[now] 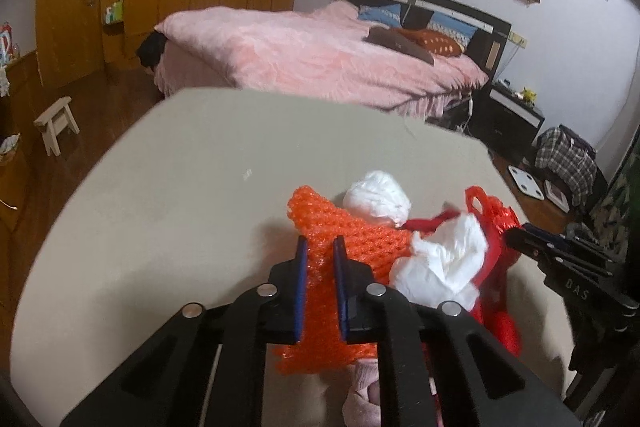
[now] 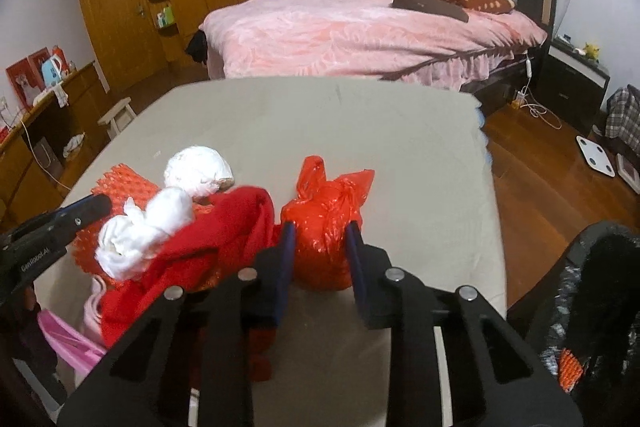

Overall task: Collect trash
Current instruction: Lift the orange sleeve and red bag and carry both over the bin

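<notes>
Left gripper (image 1: 320,247) jaws clamping one orange foam net (image 1: 360,239), right gripper (image 2: 320,231) jaws gripping one red bag (image 2: 324,227), two white paper wads (image 2: 198,169)

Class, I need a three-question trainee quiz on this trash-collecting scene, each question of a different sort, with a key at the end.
1. True or false: the left claw is closed around the orange foam net.
2. Multiple choice: what sits between the fingers of the right claw?
A. the white paper wad
B. the tied red plastic bag
C. the red cloth
3. Fill in: the trash lies on a beige table; behind it stands a bed with a ____ cover.

Key:
1. True; its fingers pinch the net.
2. B
3. pink
</notes>
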Motion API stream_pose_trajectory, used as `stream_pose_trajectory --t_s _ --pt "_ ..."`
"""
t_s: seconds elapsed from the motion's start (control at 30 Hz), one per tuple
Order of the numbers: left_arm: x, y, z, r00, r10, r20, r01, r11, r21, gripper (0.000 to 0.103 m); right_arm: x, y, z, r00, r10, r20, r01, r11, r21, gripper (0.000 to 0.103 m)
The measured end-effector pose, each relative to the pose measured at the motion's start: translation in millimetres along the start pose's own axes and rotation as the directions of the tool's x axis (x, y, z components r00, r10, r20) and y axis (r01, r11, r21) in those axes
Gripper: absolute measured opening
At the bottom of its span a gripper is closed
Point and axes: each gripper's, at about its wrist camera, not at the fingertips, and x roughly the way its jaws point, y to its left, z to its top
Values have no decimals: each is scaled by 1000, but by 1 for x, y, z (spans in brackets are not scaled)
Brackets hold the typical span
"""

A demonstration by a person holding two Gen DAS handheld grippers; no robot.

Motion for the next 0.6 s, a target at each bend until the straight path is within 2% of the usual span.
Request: stream_pose_trajectory --t_s 0.3,0.6 --pt "-36 -2 21 994 12 105 -11 1000 -8 11 -39 3 13 997 8 78 -8 1000 -9 24" --pt "-74 -5 43 974 42 225 -42 999 -9 11 -75 7 23 990 22 139 -20 1000 -15 24"
